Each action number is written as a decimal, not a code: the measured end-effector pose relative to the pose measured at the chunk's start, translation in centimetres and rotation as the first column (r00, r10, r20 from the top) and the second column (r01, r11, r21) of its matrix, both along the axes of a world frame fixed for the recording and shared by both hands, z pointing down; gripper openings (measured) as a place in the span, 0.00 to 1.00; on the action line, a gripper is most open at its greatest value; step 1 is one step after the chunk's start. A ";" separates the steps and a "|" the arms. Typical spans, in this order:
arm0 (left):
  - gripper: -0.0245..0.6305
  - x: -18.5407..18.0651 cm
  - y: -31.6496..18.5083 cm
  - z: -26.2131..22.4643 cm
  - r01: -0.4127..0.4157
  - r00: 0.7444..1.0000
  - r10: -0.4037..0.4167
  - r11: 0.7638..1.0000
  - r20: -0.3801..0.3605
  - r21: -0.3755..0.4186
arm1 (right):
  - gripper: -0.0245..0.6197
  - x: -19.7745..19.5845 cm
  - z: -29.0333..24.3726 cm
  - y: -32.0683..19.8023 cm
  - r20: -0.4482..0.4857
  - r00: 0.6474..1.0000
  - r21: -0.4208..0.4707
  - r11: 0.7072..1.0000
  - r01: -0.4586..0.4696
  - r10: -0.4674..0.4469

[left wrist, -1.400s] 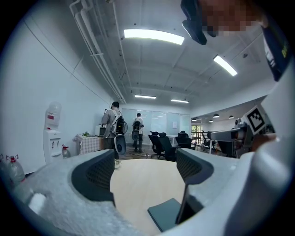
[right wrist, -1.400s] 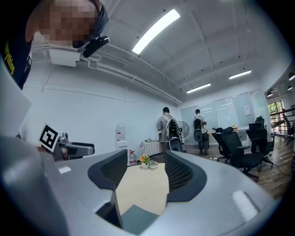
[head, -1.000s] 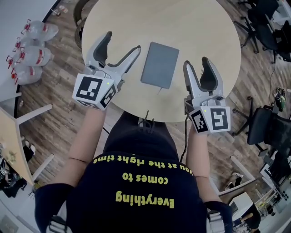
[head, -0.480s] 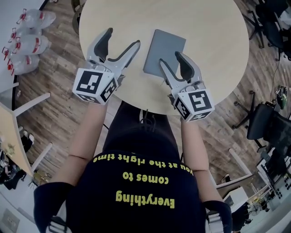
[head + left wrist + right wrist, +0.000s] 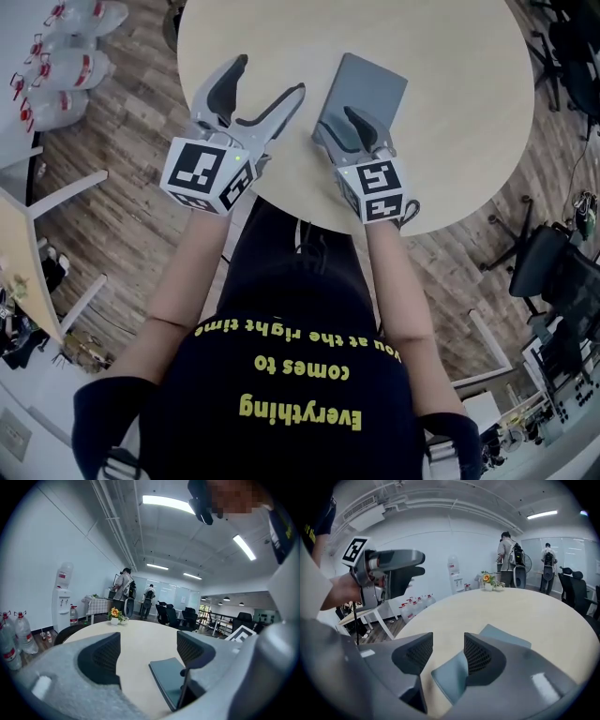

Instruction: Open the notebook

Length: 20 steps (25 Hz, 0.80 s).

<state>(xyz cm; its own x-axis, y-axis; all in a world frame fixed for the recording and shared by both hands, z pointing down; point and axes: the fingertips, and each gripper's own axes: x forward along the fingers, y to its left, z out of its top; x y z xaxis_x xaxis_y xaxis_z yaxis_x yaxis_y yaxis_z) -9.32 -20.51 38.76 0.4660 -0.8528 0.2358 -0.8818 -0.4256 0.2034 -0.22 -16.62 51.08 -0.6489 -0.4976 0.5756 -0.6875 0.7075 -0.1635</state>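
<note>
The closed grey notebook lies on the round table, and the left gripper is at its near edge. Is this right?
No: the right gripper is at the near edge of the closed grey notebook on the round table, jaws closing with its corner between them, not yet gripped. The head view shows this.

The left gripper (image 5: 147, 652) holds its jaws wide apart over a round pale table (image 5: 140, 632), gripping nothing, and a closed grey notebook (image 5: 166, 679) lies flat on the table low in the gap, its right side hidden behind the right-hand jaw. At the table's far edge stands a small pot of flowers (image 5: 115, 616), with black office chairs (image 5: 176, 616) and two standing people (image 5: 124, 584) beyond it. Along the white wall on the left are a water dispenser (image 5: 62, 597) and large water bottles (image 5: 11, 637) on the floor
</note>
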 end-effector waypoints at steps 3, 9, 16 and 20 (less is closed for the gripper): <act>0.63 0.0 -0.3 0.3 0.007 1.000 -0.007 1.000 -0.004 0.000 | 0.38 -0.4 2.3 0.5 -0.052 0.998 -0.024 0.999 0.027 -0.028; 0.63 0.0 -0.5 1.0 0.020 1.000 -0.020 1.000 0.003 -0.018 | 0.32 -0.6 6.3 2.4 -0.159 0.981 -0.077 0.992 0.100 -0.111; 0.63 -0.4 0.0 1.6 0.030 0.999 -0.029 0.999 0.016 -0.034 | 0.33 -1.4 7.5 4.0 -0.291 0.940 -0.009 0.983 0.183 -0.178; 0.63 -0.6 0.2 1.9 0.036 0.999 -0.035 0.998 0.021 -0.043 | 0.33 -1.6 8.5 4.6 -0.334 0.921 -0.004 0.978 0.210 -0.199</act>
